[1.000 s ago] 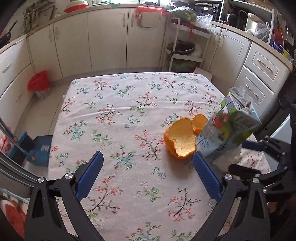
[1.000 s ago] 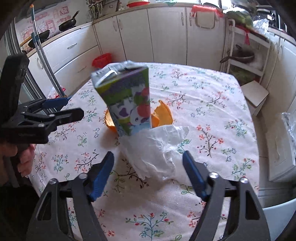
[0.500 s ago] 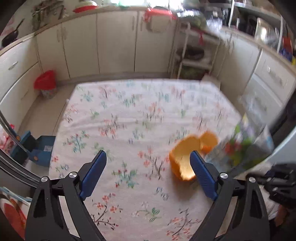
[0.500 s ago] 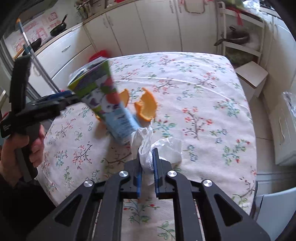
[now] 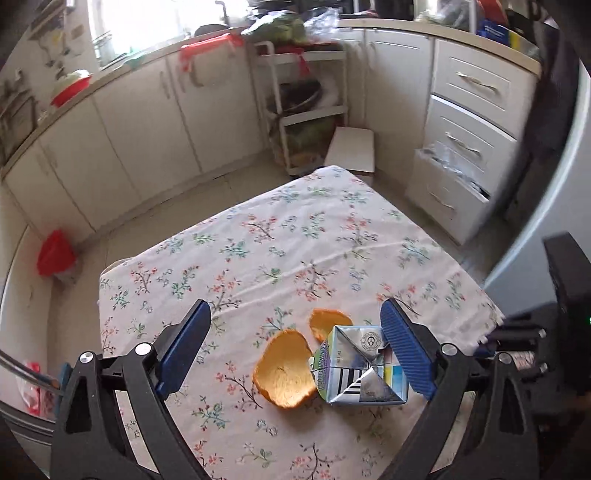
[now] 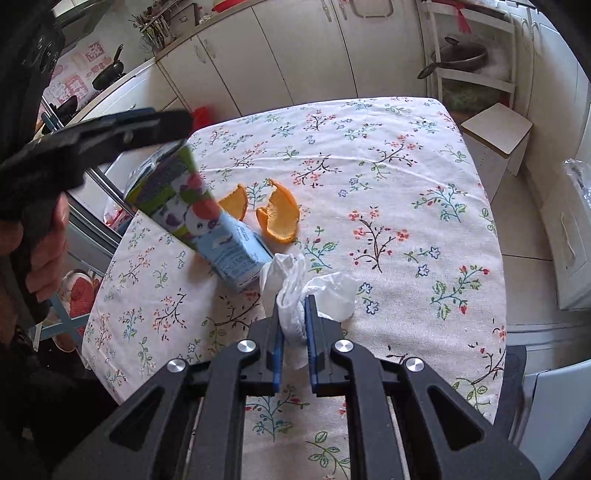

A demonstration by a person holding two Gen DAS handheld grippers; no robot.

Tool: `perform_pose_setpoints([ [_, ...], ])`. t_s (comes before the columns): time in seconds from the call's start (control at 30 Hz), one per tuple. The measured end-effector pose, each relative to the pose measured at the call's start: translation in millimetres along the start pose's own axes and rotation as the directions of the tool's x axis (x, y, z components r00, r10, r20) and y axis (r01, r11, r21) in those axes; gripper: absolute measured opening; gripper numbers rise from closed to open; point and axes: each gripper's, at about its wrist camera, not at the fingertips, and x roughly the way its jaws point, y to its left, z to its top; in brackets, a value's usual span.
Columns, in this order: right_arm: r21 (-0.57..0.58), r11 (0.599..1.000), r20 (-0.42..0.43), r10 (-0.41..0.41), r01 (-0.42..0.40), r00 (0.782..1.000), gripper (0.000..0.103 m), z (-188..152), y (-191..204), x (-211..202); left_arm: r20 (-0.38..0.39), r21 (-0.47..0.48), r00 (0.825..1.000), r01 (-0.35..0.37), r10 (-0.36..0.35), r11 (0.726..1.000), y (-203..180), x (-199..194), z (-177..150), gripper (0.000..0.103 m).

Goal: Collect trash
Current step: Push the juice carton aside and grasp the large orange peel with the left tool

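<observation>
Carton [image 5: 360, 365] lies tipped on my counter [image 5: 258, 251], its contents hidden, just inside the right one of my wide-open left fingers [image 5: 186, 347], peels [image 5: 284, 373] between. My right fingers [image 6: 309, 314] pinch the tissue [image 6: 291, 295], carton just beyond.

Cream kitchen around a floral-clothed table

Pale cabinets [image 5: 147, 122] and drawers [image 5: 469, 122] line the walls; a white shelf rack [image 5: 306, 110] (holding a pan) stands between them, daylight floods the window [image 5: 147, 26], beige tiled floor [image 5: 177, 210].

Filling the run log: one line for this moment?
right tongs: shut on tissue | left tongs: open | carton: tipped | peels: on table
</observation>
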Motion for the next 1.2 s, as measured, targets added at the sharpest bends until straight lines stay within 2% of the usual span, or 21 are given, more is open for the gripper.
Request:
perform_pose_setpoints([
  [0.17, -0.004, 1.0, 0.008, 0.012, -0.012, 1.0, 0.012, 0, 2, -3, -0.028, -0.032, 1.0, -0.01, 0.009, 0.999, 12, -30, -29, 0.089],
  [0.3, -0.014, 1.0, 0.009, 0.016, -0.016, 1.0, 0.013, -1, 6, -4, -0.075, -0.002, 0.996, -0.052, 0.052, 0.999, 13, -48, -71, 0.089],
  [0.47, -0.027, 1.0, -0.001, 0.014, -0.014, 1.0, 0.013, -4, 11, -1, -0.144, -0.094, 0.989, -0.045, 0.031, 0.995, 25, -26, -122, 0.089],
  [0.57, -0.031, 0.999, -0.009, 0.011, -0.011, 1.0, 0.013, -8, 14, 0, -0.112, -0.212, 0.994, -0.041, 0.017, 0.977, 44, -18, -121, 0.089],
  [0.63, -0.035, 0.999, -0.013, 0.008, -0.008, 1.0, 0.013, -12, 16, 0, -0.079, -0.309, 0.997, -0.025, 0.0, 0.951, 59, -7, -111, 0.089],
  [0.7, -0.038, 0.999, -0.018, 0.007, -0.007, 1.0, 0.013, -15, 17, 1, -0.076, -0.34, 0.997, -0.02, -0.007, 0.94, 64, 7, -99, 0.089],
  [0.77, -0.037, 0.999, -0.021, 0.004, -0.004, 1.0, 0.014, -18, 15, 1, -0.115, -0.357, 0.993, -0.033, -0.009, 0.934, 66, 28, -88, 0.088],
  [0.8, -0.035, 0.999, -0.02, 0.003, -0.004, 1.0, 0.014, -18, 14, 0, -0.134, -0.365, 0.991, -0.035, -0.015, 0.93, 66, 36, -85, 0.083],
  [0.83, -0.032, 0.999, -0.02, 0.003, -0.004, 1.0, 0.015, -18, 13, 0, -0.159, -0.379, 0.987, -0.041, -0.021, 0.924, 68, 46, -83, 0.074],
  [0.9, -0.027, 1.0, -0.014, 0.007, -0.007, 1.0, 0.015, -16, 10, -2, -0.198, -0.429, 0.978, -0.03, -0.061, 0.903, 73, 64, -82, 0.064],
  [0.97, -0.026, 1.0, -0.011, 0.013, -0.013, 1.0, 0.015, -14, 9, -2, -0.208, -0.446, 0.976, -0.033, -0.067, 0.894, 74, 72, -85, 0.063],
  [1.1, -0.037, 0.999, -0.01, 0.024, -0.025, 1.0, 0.015, -11, 12, -2, -0.214, -0.445, 0.974, -0.029, -0.075, 0.895, 70, 84, -89, 0.057],
  [1.17, -0.042, 0.999, -0.008, 0.026, -0.026, 1.0, 0.015, -11, 13, -2, -0.211, -0.435, 0.976, -0.038, -0.061, 0.9, 68, 85, -88, 0.047],
  [1.2, -0.043, 0.999, -0.007, 0.027, -0.027, 1.0, 0.016, -11, 14, -2, -0.206, -0.437, 0.976, -0.032, -0.066, 0.899, 69, 85, -88, 0.037],
])
